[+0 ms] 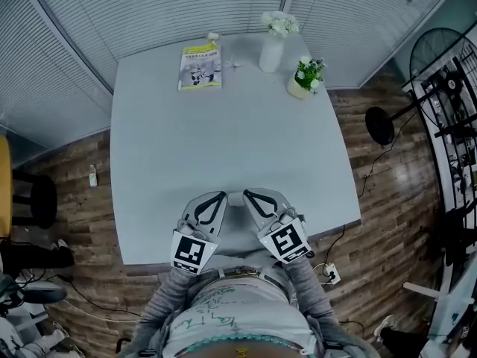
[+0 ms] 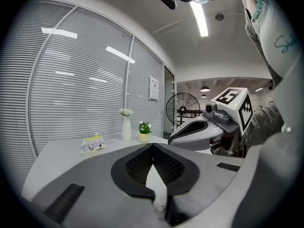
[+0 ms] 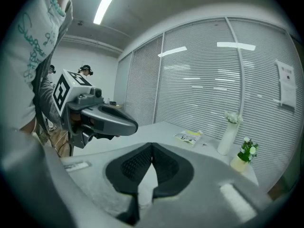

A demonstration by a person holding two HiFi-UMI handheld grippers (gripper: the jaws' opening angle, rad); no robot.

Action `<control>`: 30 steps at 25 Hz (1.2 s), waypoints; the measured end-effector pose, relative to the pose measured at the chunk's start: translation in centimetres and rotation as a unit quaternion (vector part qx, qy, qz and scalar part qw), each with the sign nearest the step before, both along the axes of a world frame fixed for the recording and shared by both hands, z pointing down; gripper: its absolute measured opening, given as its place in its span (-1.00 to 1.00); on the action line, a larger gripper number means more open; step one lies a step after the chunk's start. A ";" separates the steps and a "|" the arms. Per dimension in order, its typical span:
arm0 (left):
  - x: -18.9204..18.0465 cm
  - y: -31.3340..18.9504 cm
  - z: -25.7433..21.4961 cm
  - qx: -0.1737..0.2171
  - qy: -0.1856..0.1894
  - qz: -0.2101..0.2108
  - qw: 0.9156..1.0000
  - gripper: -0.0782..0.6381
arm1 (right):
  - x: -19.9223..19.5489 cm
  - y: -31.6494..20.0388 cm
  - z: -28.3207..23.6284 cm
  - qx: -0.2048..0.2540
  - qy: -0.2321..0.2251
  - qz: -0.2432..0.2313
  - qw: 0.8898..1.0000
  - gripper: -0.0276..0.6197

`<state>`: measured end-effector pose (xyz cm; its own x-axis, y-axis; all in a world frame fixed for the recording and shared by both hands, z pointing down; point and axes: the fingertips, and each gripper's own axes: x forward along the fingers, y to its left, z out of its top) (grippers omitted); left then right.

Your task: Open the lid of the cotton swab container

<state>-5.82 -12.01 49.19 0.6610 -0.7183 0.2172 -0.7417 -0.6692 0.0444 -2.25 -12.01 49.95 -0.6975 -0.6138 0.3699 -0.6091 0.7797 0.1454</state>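
At the near edge of the pale grey table [image 1: 223, 140], the left tongs [image 2: 152, 146] and the right tongs [image 3: 152, 145] are held side by side. Each pair is pressed fully together, with nothing between its dark ribbed pads. At the far end, a yellow-green printed booklet [image 1: 200, 66] is laid flat. To its right, a tall white vase [image 1: 271, 53] is filled with white flowers [image 1: 280, 24]. Just beside it, a small cream pot [image 1: 297, 88] is planted with a green, white-flowered plant [image 1: 309, 71]. The cotton swab container cannot be picked out with certainty. A small pale object [image 1: 213, 36] at the booklet's far corner is too small to be identified.
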 end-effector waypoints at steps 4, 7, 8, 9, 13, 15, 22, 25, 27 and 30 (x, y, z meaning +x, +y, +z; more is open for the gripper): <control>0.1 0.2 1.8 -0.014 -0.027 0.003 1.000 -0.79 | 0.9 0.1 1.8 -0.018 0.025 -0.006 1.000 -0.91; -0.1 0.4 3.2 -0.028 -0.045 0.008 0.999 -0.79 | 1.3 0.2 3.1 -0.027 0.041 -0.008 0.999 -0.91; -0.1 0.4 3.7 -0.033 -0.049 0.010 0.998 -0.79 | 1.3 0.1 3.3 -0.028 0.045 -0.009 0.999 -0.91; -0.1 0.5 4.3 -0.038 -0.055 0.012 0.998 -0.79 | 1.3 0.1 3.6 -0.030 0.049 -0.011 0.998 -0.91; 0.0 0.6 7.1 -0.062 -0.076 0.025 0.995 -0.79 | 1.8 0.0 5.6 -0.044 0.069 -0.015 0.997 -0.91; -0.2 0.9 8.6 -0.077 -0.089 0.030 0.993 -0.79 | 2.1 0.0 6.4 -0.055 0.078 -0.017 0.995 -0.91; -0.2 2.1 13.4 -0.122 -0.128 0.059 0.983 -0.79 | 3.4 0.1 10.2 -0.090 0.109 -0.030 0.989 -0.91; -0.3 2.3 15.0 -0.138 -0.138 0.067 0.979 -0.79 | 3.8 0.3 11.8 -0.108 0.116 -0.038 0.987 -0.91; -0.2 2.5 15.8 -0.146 -0.143 0.072 0.976 -0.79 | 4.0 0.5 12.9 -0.120 0.121 -0.042 0.985 -0.91; -0.1 2.7 16.9 -0.153 -0.152 0.078 0.973 -0.79 | 4.2 1.0 14.5 -0.137 0.128 -0.043 0.981 -0.91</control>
<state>-5.90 -9.33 66.09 0.6292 -0.4846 0.6077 -0.6419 -0.7648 0.0549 1.96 -10.98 64.41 -0.6057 -0.4102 0.6818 -0.5102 0.8577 0.0628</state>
